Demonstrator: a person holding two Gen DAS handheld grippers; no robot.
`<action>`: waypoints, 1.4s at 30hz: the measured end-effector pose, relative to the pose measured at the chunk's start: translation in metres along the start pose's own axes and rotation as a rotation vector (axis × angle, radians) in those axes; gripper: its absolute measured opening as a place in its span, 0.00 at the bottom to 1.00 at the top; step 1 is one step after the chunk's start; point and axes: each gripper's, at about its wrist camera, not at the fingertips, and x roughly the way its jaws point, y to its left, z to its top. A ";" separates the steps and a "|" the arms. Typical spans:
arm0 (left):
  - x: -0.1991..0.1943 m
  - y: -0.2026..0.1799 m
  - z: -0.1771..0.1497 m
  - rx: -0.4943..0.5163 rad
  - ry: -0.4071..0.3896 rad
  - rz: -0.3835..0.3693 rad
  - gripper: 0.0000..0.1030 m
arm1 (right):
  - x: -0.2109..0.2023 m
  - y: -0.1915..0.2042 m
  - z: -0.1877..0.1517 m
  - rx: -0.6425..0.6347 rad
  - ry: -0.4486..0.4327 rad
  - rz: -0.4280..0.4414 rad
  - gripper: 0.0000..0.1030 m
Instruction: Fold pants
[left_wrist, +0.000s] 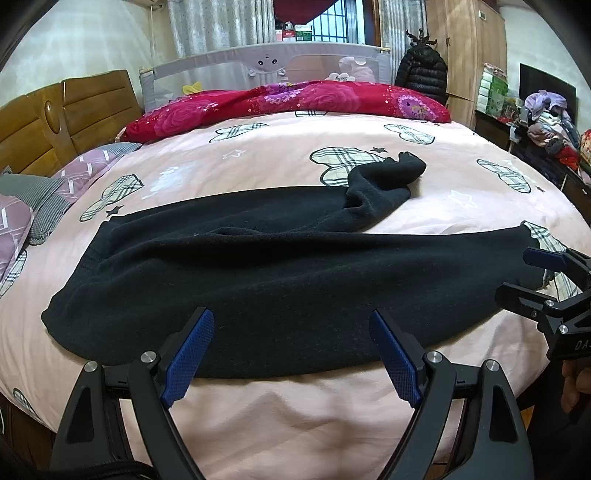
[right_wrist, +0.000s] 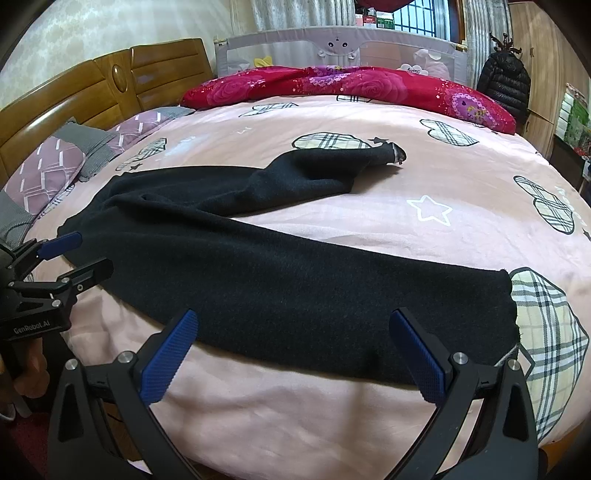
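A pair of black fleece pants (left_wrist: 258, 280) lies spread across the pink bed cover printed with plaid hearts and white stars (left_wrist: 295, 402), its waist end toward the brown wooden headboard (left_wrist: 66, 110). The leg nearer the bed's front edge stretches flat away from the headboard; the far leg (right_wrist: 306, 173) angles off toward the red rose-patterned quilt (left_wrist: 295, 99) and ends crumpled, well short of it.

The left gripper (left_wrist: 291, 354), black with blue ribbed pads, hovers with its jaws spread wide over the pants' front edge, on the headboard side, holding nothing. The right gripper (right_wrist: 295, 354) is likewise released, jaws wide, above the near leg close to its cuff (right_wrist: 509, 302), farther from the headboard.

Purple-and-grey pillows (right_wrist: 55, 166) lie against the headboard.
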 end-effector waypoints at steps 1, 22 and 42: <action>0.000 0.000 0.000 0.001 0.001 0.000 0.84 | 0.000 0.000 0.000 0.000 -0.001 0.001 1.00; 0.004 -0.004 0.000 0.010 0.018 -0.024 0.84 | -0.003 0.001 0.008 0.007 0.010 0.016 1.00; 0.028 0.008 0.048 0.055 0.039 -0.075 0.84 | 0.007 -0.035 0.045 0.099 0.034 0.065 1.00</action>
